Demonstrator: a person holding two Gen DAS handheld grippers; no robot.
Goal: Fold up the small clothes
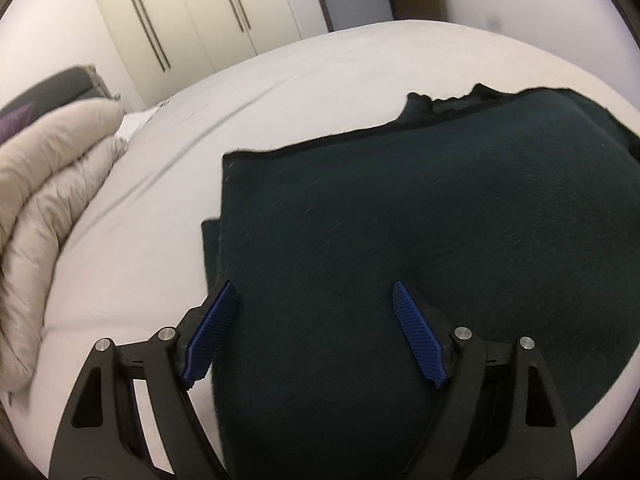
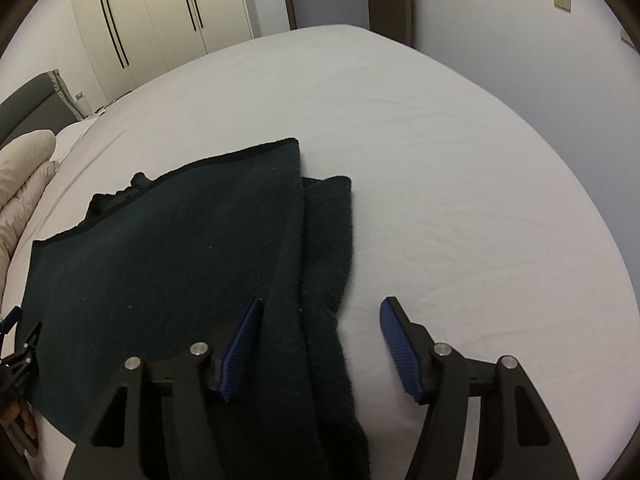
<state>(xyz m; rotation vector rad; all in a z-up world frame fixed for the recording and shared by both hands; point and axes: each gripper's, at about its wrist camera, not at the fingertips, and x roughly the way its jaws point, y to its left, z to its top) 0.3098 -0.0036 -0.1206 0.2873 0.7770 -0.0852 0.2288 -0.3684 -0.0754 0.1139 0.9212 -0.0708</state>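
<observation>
A dark green fuzzy garment (image 1: 400,220) lies folded on the white bed sheet (image 1: 280,92). It also shows in the right wrist view (image 2: 180,248), with a folded sleeve (image 2: 328,240) along its right side. My left gripper (image 1: 314,292) is open and empty, hovering over the garment's near left edge. My right gripper (image 2: 320,308) is open and empty, its jaws astride the garment's right edge and sleeve. The left gripper's tip (image 2: 16,344) shows at the far left of the right wrist view.
A beige puffy duvet (image 1: 48,208) is bunched at the left by the grey headboard (image 1: 52,88). Cream wardrobes (image 2: 160,20) and a door (image 2: 392,0) stand beyond the bed. White sheet (image 2: 480,200) stretches to the right of the garment.
</observation>
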